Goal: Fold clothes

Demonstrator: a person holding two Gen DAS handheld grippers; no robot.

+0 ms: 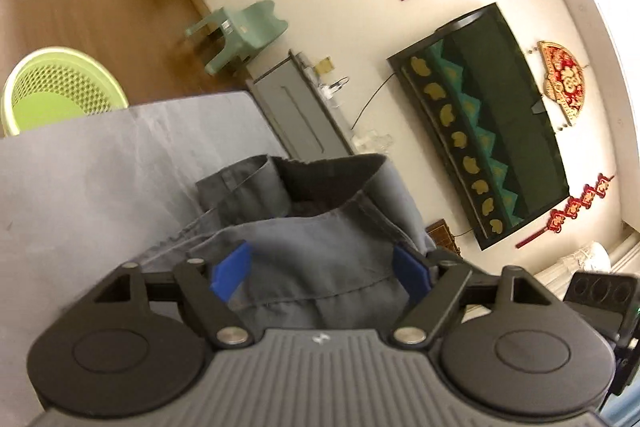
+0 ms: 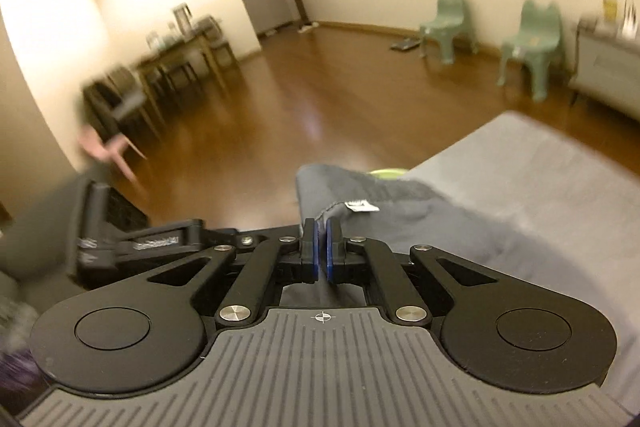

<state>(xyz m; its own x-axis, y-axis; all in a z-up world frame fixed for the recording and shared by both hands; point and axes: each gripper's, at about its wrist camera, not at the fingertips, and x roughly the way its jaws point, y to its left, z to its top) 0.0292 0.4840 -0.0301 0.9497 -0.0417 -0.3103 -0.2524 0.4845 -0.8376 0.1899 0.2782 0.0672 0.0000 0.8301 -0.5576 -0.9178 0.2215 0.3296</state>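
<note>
On the grey-covered surface [image 1: 80,163] lie the grey trousers [image 1: 316,259], waistband gaping toward the far edge, a green mesh basket [image 1: 56,87] beyond on the floor. The left claw [image 1: 320,267] stands wide over the cloth, pressing nothing. The right claw [image 2: 320,251] is pinched tight on a raised hem of the trousers [image 2: 352,195] beside a white label [image 2: 362,206].

One grey garment [image 1: 320,247], two green chairs [image 1: 240,35], one basket [image 1: 60,87]
</note>
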